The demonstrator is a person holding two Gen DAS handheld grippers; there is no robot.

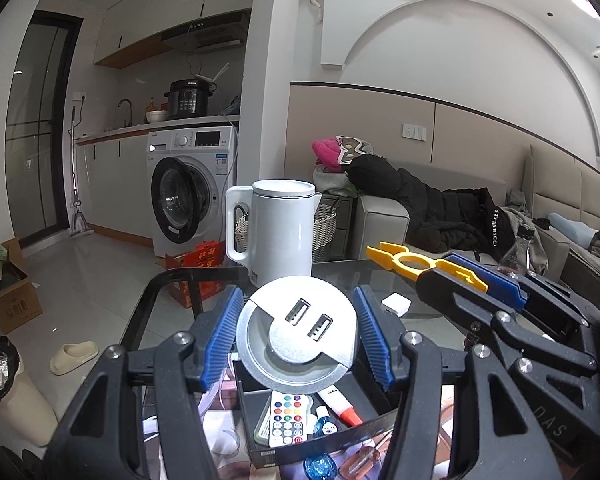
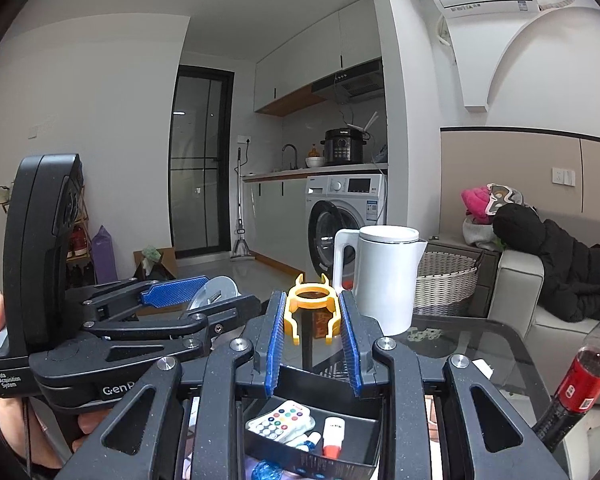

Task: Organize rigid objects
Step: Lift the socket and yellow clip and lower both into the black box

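Observation:
My left gripper [image 1: 298, 296] is shut on a round silver USB socket disc [image 1: 296, 344], its blue pads pressing both sides. The right gripper [image 2: 312, 299] is shut on a yellow plastic ring clip [image 2: 289, 316]. In the left wrist view the right gripper [image 1: 452, 270] comes in from the right with the yellow clip [image 1: 412, 261] sticking out. A hand holds the left gripper [image 2: 204, 300] at the left, the disc [image 2: 216, 290] edge-on. Under both grippers lies a black box [image 1: 260, 452] holding a white remote [image 1: 286, 418] and a red-tipped tube [image 1: 340, 404].
A white kettle [image 1: 280, 232] stands on the glass table [image 1: 340, 276] just beyond the grippers. A small white cube [image 1: 396, 304] lies near it. A cola bottle [image 2: 580, 380] stands at the right. Sofa with clothes lies beyond.

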